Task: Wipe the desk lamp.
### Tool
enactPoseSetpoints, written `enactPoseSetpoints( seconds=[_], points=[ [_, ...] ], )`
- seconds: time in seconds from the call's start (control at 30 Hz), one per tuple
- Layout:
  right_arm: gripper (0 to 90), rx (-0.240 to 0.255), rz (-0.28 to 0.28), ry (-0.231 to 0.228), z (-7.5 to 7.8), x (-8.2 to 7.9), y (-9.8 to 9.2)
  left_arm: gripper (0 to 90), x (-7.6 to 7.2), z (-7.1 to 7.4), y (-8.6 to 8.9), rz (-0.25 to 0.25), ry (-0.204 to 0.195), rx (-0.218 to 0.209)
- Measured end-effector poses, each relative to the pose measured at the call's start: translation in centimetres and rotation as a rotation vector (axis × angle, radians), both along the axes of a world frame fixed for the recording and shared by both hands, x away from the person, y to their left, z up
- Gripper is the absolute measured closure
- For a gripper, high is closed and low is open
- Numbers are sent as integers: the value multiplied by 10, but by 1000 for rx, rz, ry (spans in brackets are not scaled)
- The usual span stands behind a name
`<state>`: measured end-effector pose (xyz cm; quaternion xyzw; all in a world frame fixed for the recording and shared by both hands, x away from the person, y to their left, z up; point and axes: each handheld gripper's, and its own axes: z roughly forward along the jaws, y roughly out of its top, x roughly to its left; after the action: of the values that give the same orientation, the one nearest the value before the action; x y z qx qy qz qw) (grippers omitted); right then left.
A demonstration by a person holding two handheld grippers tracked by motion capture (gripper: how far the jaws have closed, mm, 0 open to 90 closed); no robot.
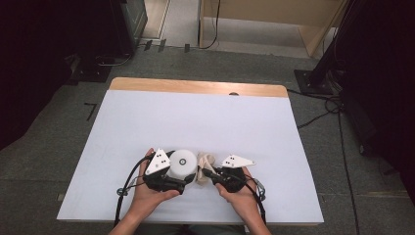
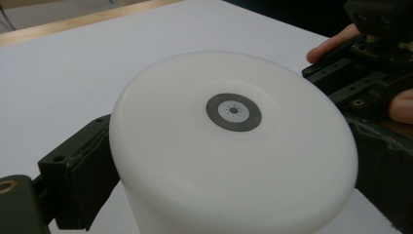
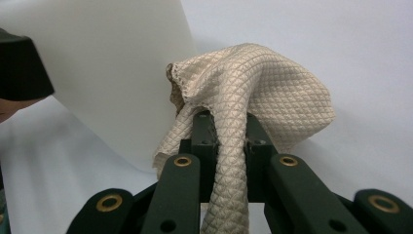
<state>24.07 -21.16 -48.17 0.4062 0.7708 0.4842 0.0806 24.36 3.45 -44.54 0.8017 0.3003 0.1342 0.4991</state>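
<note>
Cloth (image 3: 243, 97) pinched between right gripper (image 3: 229, 126) jaws, weave plain in right gripper view. White cylinder (image 2: 234, 146) clamped by left gripper (image 1: 164, 176), at table's (image 1: 195, 117) six o'clock; grey ring (image 2: 234, 112) on top. Cloth pressed against cylinder's three o'clock side.

A white table (image 1: 147, 122) with a wooden far edge (image 1: 195, 87), possibly unpainted.

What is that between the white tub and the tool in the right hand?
A bunched beige quilted cloth. The right tool pinches it and holds it up against the side of the white tub, as the right gripper view shows.
</note>
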Motion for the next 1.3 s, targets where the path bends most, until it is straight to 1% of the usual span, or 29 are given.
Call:
enactPoseSetpoints(
  seconds=[0.03,0.07,0.1,0.17,0.2,0.23,0.27,0.3,0.33,0.43,0.47,0.53,0.57,0.6,0.67,0.73,0.77,0.9,1.0,1.03,1.07,1.13,1.17,1.2,1.23,1.27,1.3],
  points=[
    [805,0,0,-1,0,0,0,26,0,0,0,0,0,0],
    [805,-1,-1,-2,0,0,-1,47,-1,0,0,14,-9,13],
    [805,0,-3,-5,0,0,-1,66,0,0,1,11,-6,13],
    [805,1,-9,-1,0,0,-2,71,-1,0,1,-1,-20,23],
    [805,0,-10,-6,0,1,-3,75,-1,0,1,-1,-20,23],
    [806,-1,-13,-4,0,1,-3,78,-1,1,1,-17,-32,37],
    [805,-1,-17,-6,0,1,-4,80,0,2,1,-28,-29,40],
    [806,-1,-17,-8,0,1,-4,81,1,3,2,-49,-28,47],
    [806,-1,-17,-8,0,1,-4,82,1,3,2,-49,-28,47],
    [805,-1,-24,-8,1,2,-7,84,5,6,5,-112,-29,72],
    [805,-2,-25,-8,1,2,-7,85,8,6,8,-156,-26,69],
    [806,-3,-25,-8,0,2,-7,85,10,6,11,-208,-25,63],
    [805,-1,-27,-8,0,2,-8,86,10,6,11,-208,-25,63],
    [805,-1,-28,-7,0,3,-8,86,13,5,14,-254,-20,46],
    [805,-3,-28,-9,-1,3,-8,85,13,5,15,-276,-25,47],
    [805,-2,-30,-3,-1,3,-7,83,12,4,15,-274,-28,44],
    [805,-2,-30,0,-1,3,-7,81,11,3,15,-264,-26,31],
    [804,-5,-27,-3,-1,3,-7,62,11,2,14,-243,9,-7],
    [805,1,-19,-3,-1,3,-8,50,9,2,13,-230,16,-12],
    [805,9,-1,-15,0,2,-8,50,8,2,13,-208,28,-10],
    [805,16,7,-18,2,2,-8,49,8,1,12,-201,37,-9],
    [805,39,29,-37,5,0,-8,50,7,1,12,-190,37,-12],
    [805,47,37,-42,8,-1,-7,53,6,1,12,-185,27,-12],
    [805,47,37,-42,8,-1,-7,58,6,1,12,-185,27,-12],
    [806,52,52,-81,14,-5,-5,61,5,1,12,-186,16,-6],
    [806,63,66,-98,18,-7,-3,64,4,1,12,-190,-3,2],
    [805,68,76,-118,22,-9,-1,67,4,2,12,-195,-7,6]
  ],
)
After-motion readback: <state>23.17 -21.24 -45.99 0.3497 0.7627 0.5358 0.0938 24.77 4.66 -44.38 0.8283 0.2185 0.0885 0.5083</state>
